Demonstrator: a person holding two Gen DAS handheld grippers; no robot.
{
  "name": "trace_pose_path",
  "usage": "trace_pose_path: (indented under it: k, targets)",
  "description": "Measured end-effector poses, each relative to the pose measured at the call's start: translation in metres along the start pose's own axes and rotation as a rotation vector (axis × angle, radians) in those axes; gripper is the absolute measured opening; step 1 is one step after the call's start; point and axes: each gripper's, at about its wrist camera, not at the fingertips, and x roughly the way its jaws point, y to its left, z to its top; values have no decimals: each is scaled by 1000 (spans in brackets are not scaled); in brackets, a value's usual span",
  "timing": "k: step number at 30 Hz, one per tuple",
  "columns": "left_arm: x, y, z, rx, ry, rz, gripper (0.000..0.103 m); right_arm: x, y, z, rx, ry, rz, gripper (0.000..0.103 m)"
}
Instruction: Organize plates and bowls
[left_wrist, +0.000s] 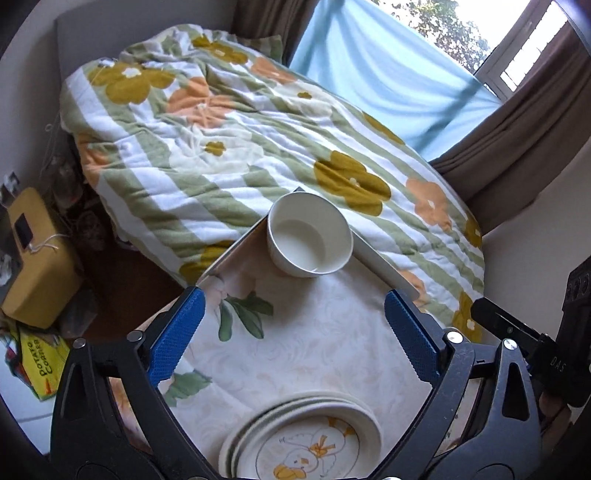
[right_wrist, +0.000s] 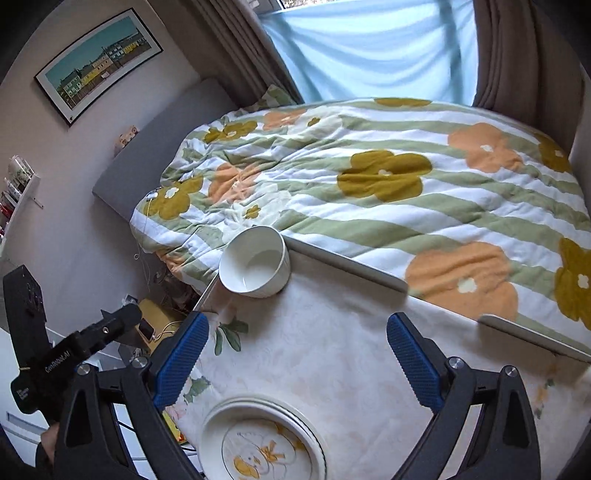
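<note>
Nearest, a stack of plates (left_wrist: 301, 439) (right_wrist: 264, 441) with a duck print lies flat, face up, on the flower-patterned tablecloth (left_wrist: 314, 332) (right_wrist: 325, 350). The left gripper (left_wrist: 293, 332) and right gripper (right_wrist: 297, 354) both hover spread wide, holding nothing. Farther, a white bowl (left_wrist: 309, 239) (right_wrist: 255, 266) sits upright at the table's far corner, against the floral quilt (left_wrist: 221, 140) (right_wrist: 406, 192). Only the right wrist view shows the framed picture (right_wrist: 98, 62); only the left shows the yellow box (left_wrist: 35, 258).

"POTATO CORNER" on the yellow-green packet (left_wrist: 44, 365) on the floor; "GenRobot.AI" on the left gripper's black body (right_wrist: 59, 363).
</note>
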Motion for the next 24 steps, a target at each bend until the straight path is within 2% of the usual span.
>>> trace_pose_path:
  k: [2, 3, 5, 8, 10, 11, 16, 18, 20, 24]
  targets:
    - [36, 5, 10, -1, 50, 1, 85, 41, 4, 13, -5, 59, -10, 95]
    - [55, 8, 14, 1, 75, 2, 77, 55, 3, 16, -5, 78, -7, 92]
    - [83, 11, 21, 6, 116, 1, 69, 85, 4, 20, -3, 121, 10, 74]
    - [119, 11, 27, 23, 160, -2, 62, 123, 4, 22, 16, 158, 42, 60]
    - [138, 10, 29, 37, 183, -4, 52, 139, 3, 24, 31, 170, 56, 55]
    - [145, 10, 29, 43, 190, -1, 50, 146, 2, 24, 37, 174, 57, 51]
    - [164, 12, 34, 65, 204, 3, 34, 169, 2, 29, 51, 179, 72, 35]
    - [165, 12, 34, 73, 199, -4, 28, 175, 3, 29, 50, 186, 68, 34]
    - [162, 10, 35, 92, 188, 15, 26, 178, 4, 28, 46, 182, 69, 23]
    - [160, 7, 37, 108, 183, 24, 25, 178, 4, 28, 46, 165, 54, 22]
